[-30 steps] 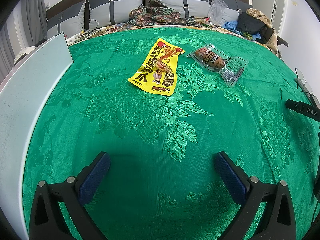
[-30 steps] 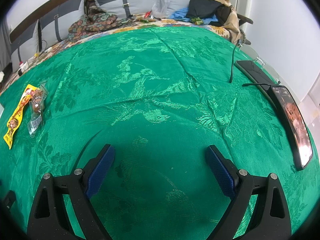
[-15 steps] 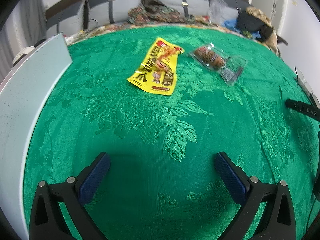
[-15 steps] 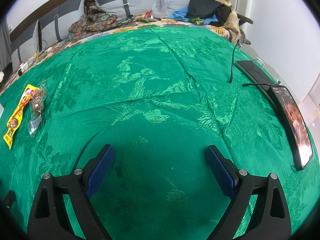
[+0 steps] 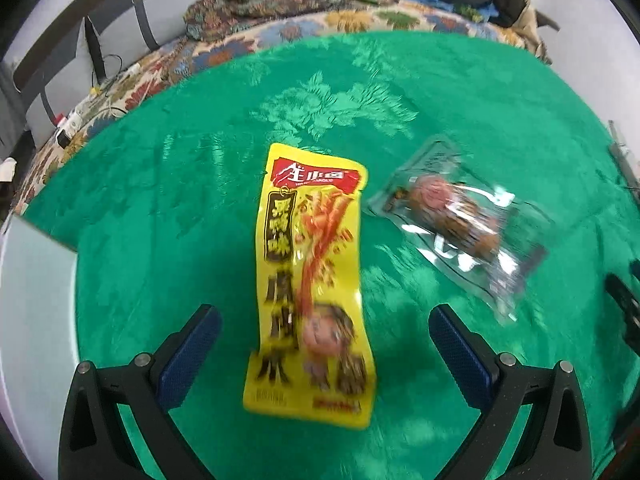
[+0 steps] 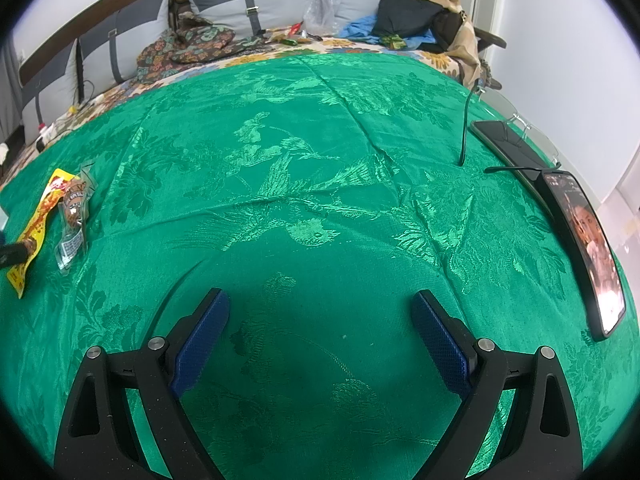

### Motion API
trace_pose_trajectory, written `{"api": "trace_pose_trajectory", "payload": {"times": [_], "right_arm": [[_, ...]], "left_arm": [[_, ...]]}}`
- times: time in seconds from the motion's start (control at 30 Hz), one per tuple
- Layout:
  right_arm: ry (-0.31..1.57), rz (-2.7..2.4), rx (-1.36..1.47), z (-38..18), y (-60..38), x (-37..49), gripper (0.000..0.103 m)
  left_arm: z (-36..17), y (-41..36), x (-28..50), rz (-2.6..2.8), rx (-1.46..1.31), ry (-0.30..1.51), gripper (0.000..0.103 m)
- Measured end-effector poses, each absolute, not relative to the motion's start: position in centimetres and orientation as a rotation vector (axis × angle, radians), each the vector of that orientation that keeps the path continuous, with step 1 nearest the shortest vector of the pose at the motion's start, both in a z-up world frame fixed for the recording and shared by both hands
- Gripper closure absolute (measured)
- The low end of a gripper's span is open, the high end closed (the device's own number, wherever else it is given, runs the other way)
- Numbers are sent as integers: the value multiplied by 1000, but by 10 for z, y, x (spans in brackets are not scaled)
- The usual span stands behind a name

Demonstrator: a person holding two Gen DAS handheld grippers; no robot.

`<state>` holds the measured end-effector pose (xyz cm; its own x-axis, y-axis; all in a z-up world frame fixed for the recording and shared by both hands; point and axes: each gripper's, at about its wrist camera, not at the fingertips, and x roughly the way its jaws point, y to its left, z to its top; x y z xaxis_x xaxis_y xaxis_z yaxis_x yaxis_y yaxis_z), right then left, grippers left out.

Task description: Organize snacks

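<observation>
A long yellow snack packet [image 5: 314, 280] lies flat on the green cloth, its near end between the two blue pads of my left gripper [image 5: 320, 344], which is open around it without touching. To its right lies a clear packet with a brown snack [image 5: 460, 220]. In the right wrist view both packets are small at the far left: the yellow snack packet [image 6: 38, 220] and the clear packet [image 6: 74, 216]. My right gripper [image 6: 320, 332] is open over bare cloth with nothing between its fingers.
A pale flat board [image 5: 36, 312] lies along the left edge. Two phones [image 6: 584, 240] with cables lie along the right edge. Beyond the green cloth [image 6: 320, 140] are a floral cover, grey cushions, clothes and a plastic bag [image 6: 322, 0].
The left gripper has moved forward to the yellow packet, which now sits between its open fingers; the view is blurred by motion. The right gripper has not moved.
</observation>
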<state>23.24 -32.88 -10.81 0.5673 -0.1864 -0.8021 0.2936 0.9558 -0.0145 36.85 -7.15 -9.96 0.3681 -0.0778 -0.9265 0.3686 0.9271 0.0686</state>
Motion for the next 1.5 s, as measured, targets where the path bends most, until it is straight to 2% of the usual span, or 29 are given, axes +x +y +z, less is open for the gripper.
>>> {"api": "trace_pose_trajectory", "payload": {"times": [0.23,0.3,0.37,0.43,0.57,0.67,0.97,1.13,1.2,1.27,1.3,1.33,1.5], "right_arm": [[926,-283,125,-108,-329,232,8],[926,-283,125,-108,-329,233,8],[926,-284,125,-109,-329,233,8],[926,-284,125,-108,-329,233,8],[926,-284,125,-109,-329,233,8],[926,-284,126,-109,-329,233,8],[926,-282,125,-108,-329,232,8],[926,-282,125,-108,-330,233,8],[926,-282,125,-108,-330,232,8],[926,-282,125,-108,-330,233,8],[926,-282,125,-109,-330,233,8],[926,-282,125,-109,-330,233,8],[926,-282,125,-108,-329,233,8]], "left_arm": [[-112,-43,388,-245,83,1206,1],[-110,-34,385,-235,55,1173,12],[-107,-29,381,-231,73,1144,47],[-101,-24,377,-261,44,1138,71],[-91,-15,365,-262,12,1101,84],[-78,-1,342,-270,-55,1085,88],[-76,25,283,-316,-147,1148,89],[-78,16,261,-353,-80,1175,88],[-82,6,259,-366,-18,1177,70],[-85,-2,259,-378,7,1169,25],[-85,-5,259,-381,16,1155,19],[-84,-11,258,-386,44,1128,17],[-100,-30,266,-335,146,1126,17]]}}
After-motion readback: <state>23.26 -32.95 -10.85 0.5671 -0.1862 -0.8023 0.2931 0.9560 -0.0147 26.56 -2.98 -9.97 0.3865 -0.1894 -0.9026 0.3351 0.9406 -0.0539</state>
